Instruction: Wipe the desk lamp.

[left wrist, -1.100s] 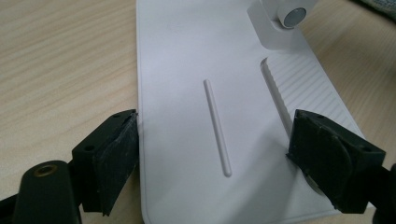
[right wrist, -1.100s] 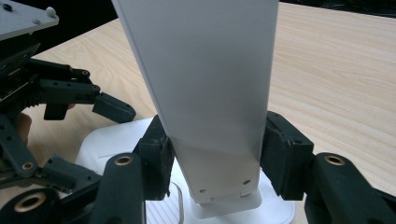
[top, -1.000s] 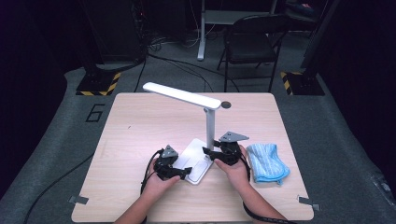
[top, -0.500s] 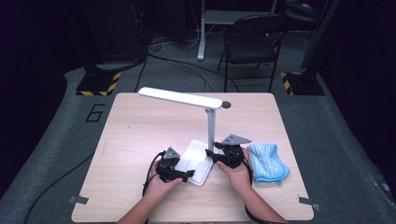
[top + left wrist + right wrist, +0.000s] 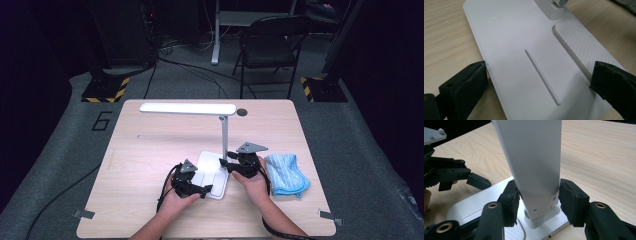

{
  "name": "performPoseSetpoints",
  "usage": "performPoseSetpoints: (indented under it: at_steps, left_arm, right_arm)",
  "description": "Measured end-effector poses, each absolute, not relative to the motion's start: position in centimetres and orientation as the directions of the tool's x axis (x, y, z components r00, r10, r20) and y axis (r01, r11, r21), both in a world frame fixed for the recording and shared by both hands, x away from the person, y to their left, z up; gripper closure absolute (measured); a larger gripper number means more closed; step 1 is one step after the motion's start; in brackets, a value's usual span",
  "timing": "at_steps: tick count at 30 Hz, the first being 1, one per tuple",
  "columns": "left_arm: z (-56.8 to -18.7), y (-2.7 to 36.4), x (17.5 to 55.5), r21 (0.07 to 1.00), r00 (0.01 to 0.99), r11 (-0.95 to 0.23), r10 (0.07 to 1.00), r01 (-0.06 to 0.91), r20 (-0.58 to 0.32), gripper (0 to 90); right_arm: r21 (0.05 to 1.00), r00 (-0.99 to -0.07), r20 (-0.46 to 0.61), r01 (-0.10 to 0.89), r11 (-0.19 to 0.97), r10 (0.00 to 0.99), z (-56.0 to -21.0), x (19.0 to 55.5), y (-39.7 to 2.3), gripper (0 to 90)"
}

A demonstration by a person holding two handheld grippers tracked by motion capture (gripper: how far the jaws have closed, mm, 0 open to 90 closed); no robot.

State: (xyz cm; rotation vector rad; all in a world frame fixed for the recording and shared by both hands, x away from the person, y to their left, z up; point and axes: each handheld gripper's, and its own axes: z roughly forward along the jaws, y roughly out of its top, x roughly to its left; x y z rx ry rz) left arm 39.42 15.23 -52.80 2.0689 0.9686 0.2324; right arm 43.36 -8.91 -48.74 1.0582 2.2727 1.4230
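Clearly the right hand-held gripper (image 5: pixel 537 202) is pinching the stiff, top-heavy lamp's (image 5: pixel 222 131) stem low at centre frame; the left hand-held gripper (image 5: pixel 537 82) has just been spreading around its smooth base.

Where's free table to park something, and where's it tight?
Free: the table's whole left half, under the lamp head out to the left edge, and the far right corner. Tight: front centre, both grippers at the lamp base, blue cloth beside.

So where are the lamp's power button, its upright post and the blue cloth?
power button (image 5: pixel 495 19): left gripper view, its round symbol.
upright post (image 5: pixel 534 162): right gripper view, its flat front face.
blue cloth (image 5: pixel 286 174): high view, its middle.
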Motion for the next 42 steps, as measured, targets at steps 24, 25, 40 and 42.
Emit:
performPoseSetpoints:
  at_steps: [24, 25, 40, 42]
  left_arm:
    - [-52.8, 14.7, 38.8, 0.745, 0.657, -0.344, 0.735, 0.572, -0.165, 0.0]
    - [-52.8, 14.7, 38.8, 0.745, 0.656, -0.343, 0.737, 0.572, -0.165, 0.0]
    - [-52.8, 14.3, 38.6, 0.745, 0.646, -0.337, 0.746, 0.575, -0.162, 0.0]
    - [-52.8, 14.2, 38.6, 0.747, 0.643, -0.333, 0.748, 0.575, -0.162, 0.0]
  right_arm:
    - [0.872, -0.61, -0.006, 0.384, 0.303, 0.792, -46.7, 40.0, -15.4, 40.4]
    - [0.865, -0.562, -0.029, 0.401, 0.302, 0.827, -46.9, 39.6, -17.4, 39.5]
    - [0.757, -0.364, 0.037, 0.618, 0.212, 0.931, -51.2, 39.7, -24.5, 37.1]
    - [0.762, -0.367, 0.037, 0.612, 0.211, 0.929, -51.4, 39.9, -24.3, 41.6]
